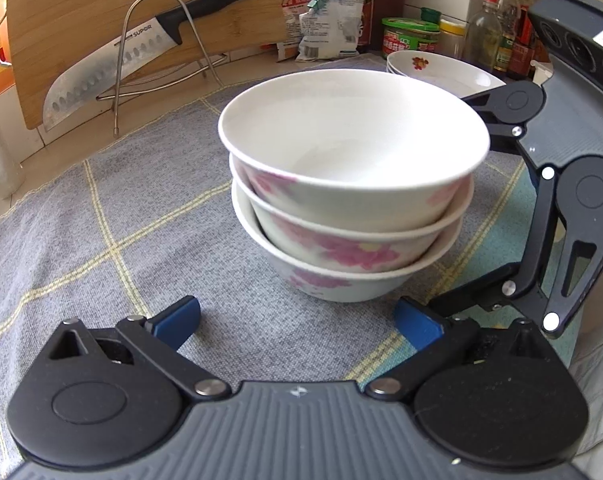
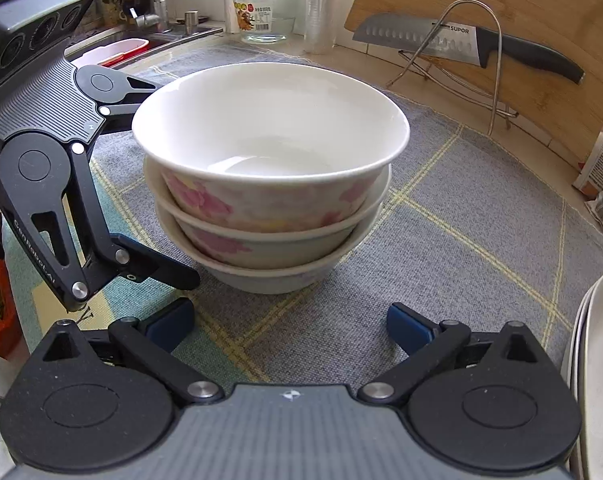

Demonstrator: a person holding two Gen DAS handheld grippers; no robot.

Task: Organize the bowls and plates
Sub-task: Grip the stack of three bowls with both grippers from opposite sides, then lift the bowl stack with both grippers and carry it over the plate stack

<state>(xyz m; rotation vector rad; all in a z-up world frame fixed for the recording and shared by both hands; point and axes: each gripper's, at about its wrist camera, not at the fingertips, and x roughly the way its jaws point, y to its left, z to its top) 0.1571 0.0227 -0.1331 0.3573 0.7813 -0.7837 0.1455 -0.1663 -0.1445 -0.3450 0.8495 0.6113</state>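
Three white bowls with pink flowers stand nested in a stack (image 1: 349, 208) on the grey checked mat (image 1: 101, 240); the stack also shows in the right wrist view (image 2: 269, 176). My left gripper (image 1: 297, 324) is open and empty, just short of the stack's base. My right gripper (image 2: 289, 326) is open and empty, also just short of the stack, on another side. Each gripper shows in the other's view, beside the stack. White plates (image 1: 441, 68) with a red flower lie behind the bowls; their rims (image 2: 597, 360) show at the right edge of the right wrist view.
A wooden cutting board (image 1: 121, 20) and a knife (image 1: 141, 52) lean in a wire rack at the back. Jars, bottles and bags (image 1: 413, 36) line the wall. A glass jar (image 2: 263, 12) and a sink (image 2: 113, 48) lie beyond the mat.
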